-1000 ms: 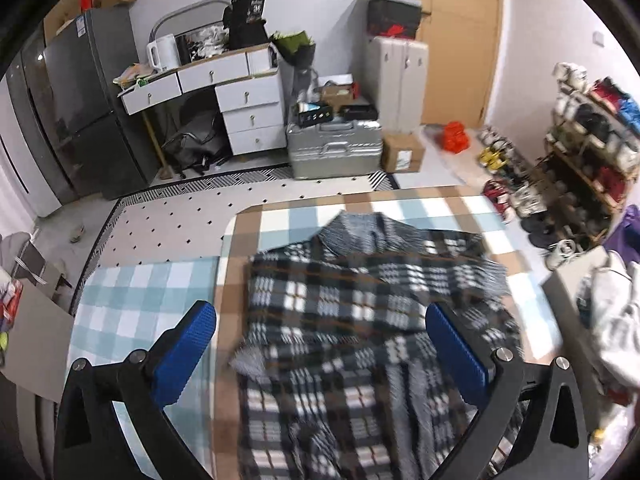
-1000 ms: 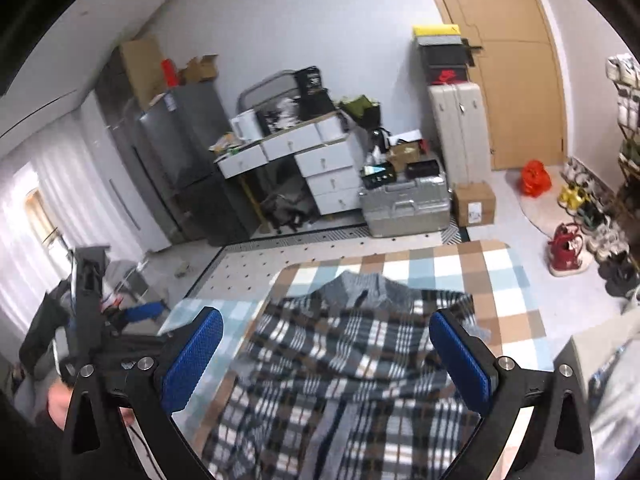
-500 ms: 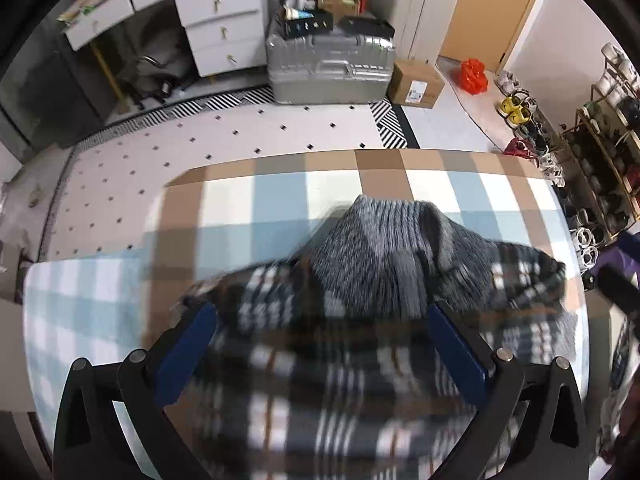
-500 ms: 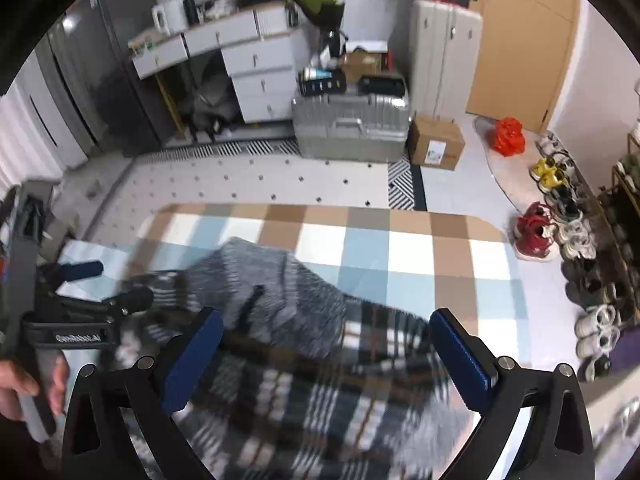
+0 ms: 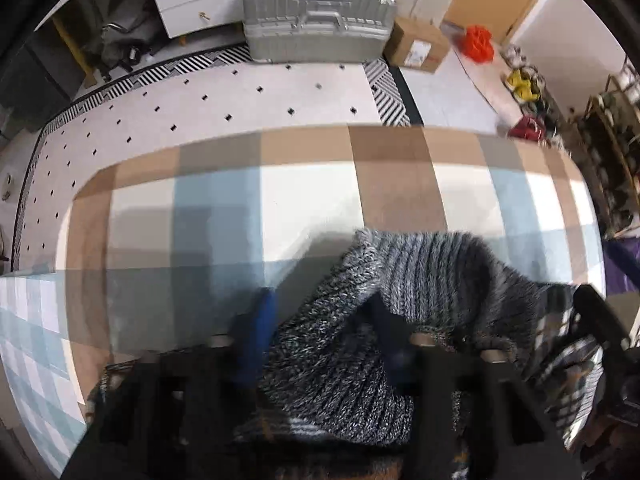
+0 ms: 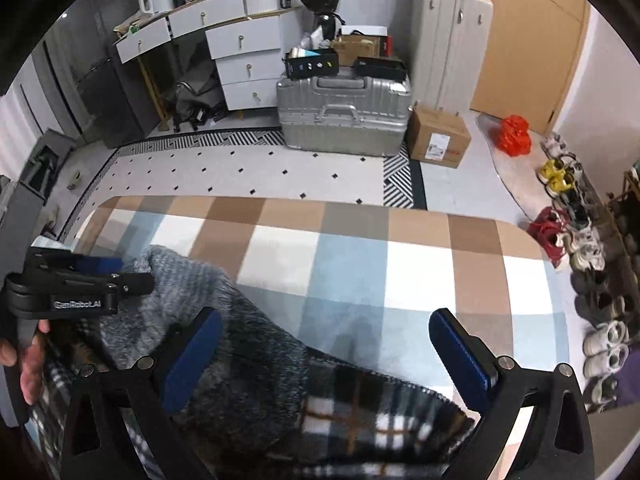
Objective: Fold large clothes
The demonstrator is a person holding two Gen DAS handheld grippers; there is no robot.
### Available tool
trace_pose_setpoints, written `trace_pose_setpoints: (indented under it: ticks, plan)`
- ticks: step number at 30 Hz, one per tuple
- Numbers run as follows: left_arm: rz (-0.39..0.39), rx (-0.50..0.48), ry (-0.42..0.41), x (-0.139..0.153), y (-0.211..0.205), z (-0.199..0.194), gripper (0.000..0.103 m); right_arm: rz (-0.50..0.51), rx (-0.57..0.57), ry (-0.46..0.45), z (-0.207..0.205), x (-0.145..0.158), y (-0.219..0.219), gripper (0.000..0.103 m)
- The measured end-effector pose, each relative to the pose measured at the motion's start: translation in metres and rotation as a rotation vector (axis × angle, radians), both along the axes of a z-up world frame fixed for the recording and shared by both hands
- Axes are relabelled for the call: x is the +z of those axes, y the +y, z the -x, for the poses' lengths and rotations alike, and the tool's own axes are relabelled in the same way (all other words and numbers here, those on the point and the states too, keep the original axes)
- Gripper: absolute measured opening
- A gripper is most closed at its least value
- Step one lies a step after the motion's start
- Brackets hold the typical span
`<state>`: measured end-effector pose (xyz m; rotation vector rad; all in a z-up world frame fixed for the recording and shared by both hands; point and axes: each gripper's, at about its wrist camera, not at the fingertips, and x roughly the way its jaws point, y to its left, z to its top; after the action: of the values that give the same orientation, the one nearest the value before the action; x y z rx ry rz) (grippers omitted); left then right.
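Both grippers pitched steeply down over the shirt collar on the checked mat.

Left gripper (image 5: 320,336) jaws closing, ribbed grey knit collar (image 5: 420,280) bunched between the blue pads (blurred, contact unclear). Right gripper (image 6: 324,344) fingers wide apart, plaid fleece shirt (image 6: 360,420) under them, mat (image 6: 360,248) beyond.

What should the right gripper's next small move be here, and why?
Probably close the right gripper on the plaid shirt edge beside the grey knit collar. Its jaws stand wide open over that fabric, gripping nothing, while the left gripper is closing with the collar between its fingers. Both top corners likely need holding before any fold across the checked cloth.
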<state>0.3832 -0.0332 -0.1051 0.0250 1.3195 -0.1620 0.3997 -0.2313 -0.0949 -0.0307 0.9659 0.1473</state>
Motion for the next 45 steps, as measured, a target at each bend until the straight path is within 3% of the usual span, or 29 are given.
trace_pose_setpoints:
  ticks: [2,3,4,8,14,21,25,26,28,29,32,39,45]
  plan:
    - [-0.021,-0.011,-0.025,0.003,-0.003,0.004,0.022,-0.007,-0.007,0.003,0.001,-0.002,-0.004,0.103]
    - [-0.013,-0.017,-0.019,0.002,-0.004,0.005,0.011,-0.007,-0.008,0.006,0.003,-0.003,-0.006,0.103]
    - [0.010,-0.026,-0.025,0.004,-0.005,0.009,0.008,-0.004,-0.009,0.008,0.005,-0.004,-0.008,0.103]
    - [0.029,-0.027,-0.056,0.016,-0.001,0.021,0.006,-0.002,0.005,-0.006,0.011,-0.001,-0.010,0.103]
    - [0.070,-0.037,-0.194,0.046,0.011,0.044,0.006,-0.040,0.090,-0.043,0.015,0.011,0.005,0.103]
    - [0.126,-0.102,-0.269,0.063,0.017,0.069,0.006,0.182,0.289,0.016,0.011,-0.013,0.066,0.103]
    - [0.133,-0.137,-0.287,0.063,0.013,0.071,0.006,0.216,0.261,0.022,-0.004,-0.025,0.077,0.099]
    - [0.133,-0.142,-0.288,0.063,0.014,0.071,0.006,0.202,0.257,0.024,-0.007,-0.026,0.077,0.092]
    - [0.142,-0.153,-0.287,0.060,0.013,0.068,0.006,0.175,0.249,0.038,-0.011,-0.028,0.078,0.053]
    - [0.138,-0.159,-0.289,0.060,0.013,0.067,0.006,0.163,0.253,0.055,-0.012,-0.029,0.079,0.026]
    - [0.145,-0.142,-0.295,0.064,0.016,0.068,0.006,0.202,0.246,0.044,-0.007,-0.025,0.084,0.009]
    - [0.166,-0.121,-0.343,0.091,0.025,0.090,0.006,0.195,0.232,-0.140,0.032,0.023,0.073,0.008]
    - [0.176,-0.126,-0.411,0.128,0.024,0.133,0.006,0.219,0.235,-0.330,0.101,0.082,0.067,0.007]
